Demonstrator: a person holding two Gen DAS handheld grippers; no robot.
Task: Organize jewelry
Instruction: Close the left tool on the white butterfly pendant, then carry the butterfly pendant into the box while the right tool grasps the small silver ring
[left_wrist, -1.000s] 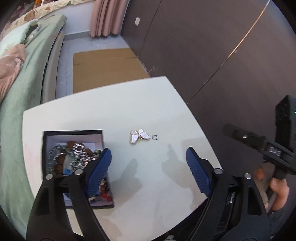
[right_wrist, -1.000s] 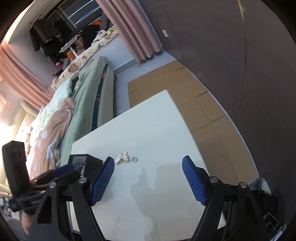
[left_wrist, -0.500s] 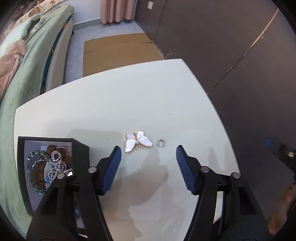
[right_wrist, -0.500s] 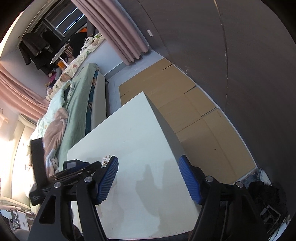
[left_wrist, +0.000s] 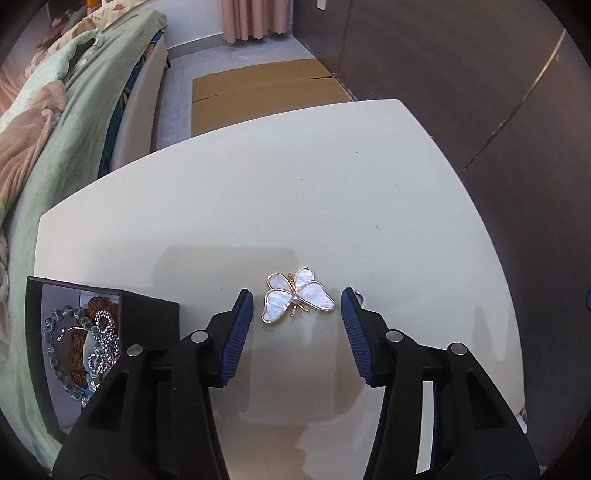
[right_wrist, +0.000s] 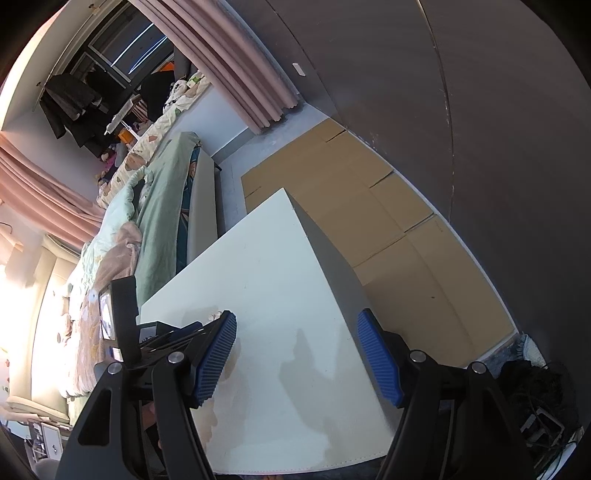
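Left gripper (left_wrist: 297, 314), jaws closing, brackets the butterfly brooch (left_wrist: 297, 299) lying on the desk (left_wrist: 295, 203); pads not yet touching. Beside it, the black jewelry box (left_wrist: 37, 295) already holds several pieces. Right gripper (right_wrist: 297, 354) hangs spread and empty. Brooch remains unstored.

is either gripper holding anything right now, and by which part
Nothing is held. The left gripper is closing around the butterfly brooch, which lies on the table, pads not yet touching. The right gripper is open and empty.
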